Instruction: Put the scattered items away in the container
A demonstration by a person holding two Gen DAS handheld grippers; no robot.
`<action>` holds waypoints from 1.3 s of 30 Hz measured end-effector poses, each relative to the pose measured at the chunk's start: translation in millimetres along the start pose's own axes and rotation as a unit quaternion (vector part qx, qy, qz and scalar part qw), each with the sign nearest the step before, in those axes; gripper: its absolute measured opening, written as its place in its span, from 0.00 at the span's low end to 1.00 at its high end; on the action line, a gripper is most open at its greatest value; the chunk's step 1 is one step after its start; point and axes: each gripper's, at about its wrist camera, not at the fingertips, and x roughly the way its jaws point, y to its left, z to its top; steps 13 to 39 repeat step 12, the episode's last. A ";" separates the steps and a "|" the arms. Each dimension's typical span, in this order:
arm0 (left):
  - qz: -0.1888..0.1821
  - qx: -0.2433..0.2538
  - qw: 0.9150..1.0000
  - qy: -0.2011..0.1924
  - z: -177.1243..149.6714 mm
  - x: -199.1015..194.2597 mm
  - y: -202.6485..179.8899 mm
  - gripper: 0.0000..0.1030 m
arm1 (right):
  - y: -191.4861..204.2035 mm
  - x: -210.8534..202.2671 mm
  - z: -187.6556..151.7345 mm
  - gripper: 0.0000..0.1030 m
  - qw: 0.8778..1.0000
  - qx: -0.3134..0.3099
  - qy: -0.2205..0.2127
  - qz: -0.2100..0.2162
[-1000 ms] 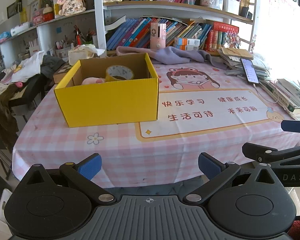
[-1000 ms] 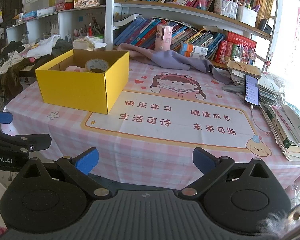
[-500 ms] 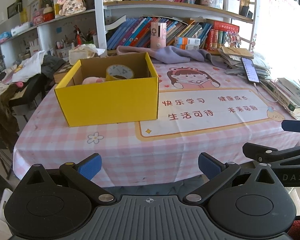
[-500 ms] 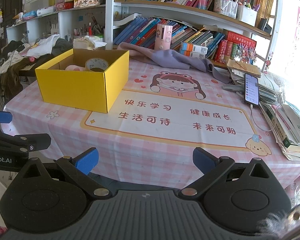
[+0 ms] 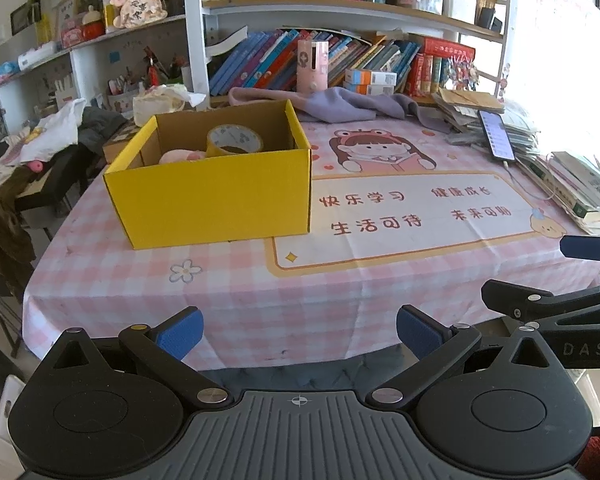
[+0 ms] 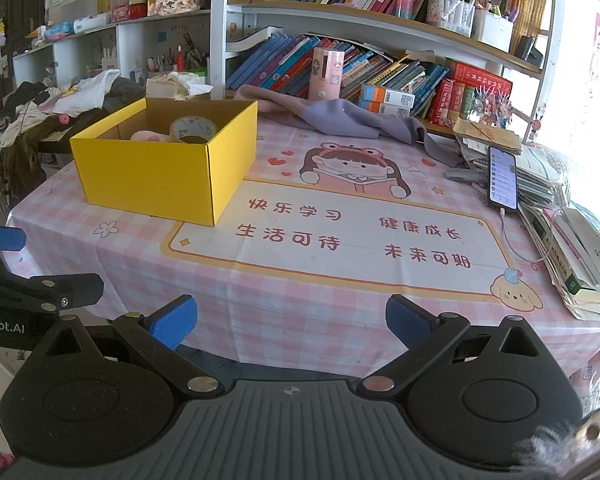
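Left wrist view: both grippers held at the near edge of the table (image 5: 220, 300), fingers spread apart and empty.
The left gripper (image 5: 299, 327) and right gripper (image 6: 291, 316) sit well apart from the yellow box (image 5: 216, 196), which stands on the pink checked cloth and contains a tape roll (image 5: 234, 140) beside a pink item (image 5: 180, 157).

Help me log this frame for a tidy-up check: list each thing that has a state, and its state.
yellow box: open-topped, upright on the table.
tape roll: inside the box.
pink item: inside the box, beside the tape.
phone: screen lit, cable plugged in.
purple cloth: crumpled behind the box.
left gripper: open, empty.
right gripper: open, empty.
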 end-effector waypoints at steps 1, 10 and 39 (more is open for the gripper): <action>0.001 -0.001 1.000 0.001 -0.1 0.2 -0.7 1.00 | 0.2 0.3 -1.0 0.99 1.000 0.001 0.001 0.001; 0.001 -0.003 1.000 0.003 -1.1 0.5 0.5 1.00 | 1.0 0.7 -4.9 0.99 1.000 0.000 0.001 0.002; 0.001 -0.004 1.000 0.006 -1.0 0.8 0.3 1.00 | 1.6 0.6 -5.6 0.99 1.000 0.000 0.001 0.002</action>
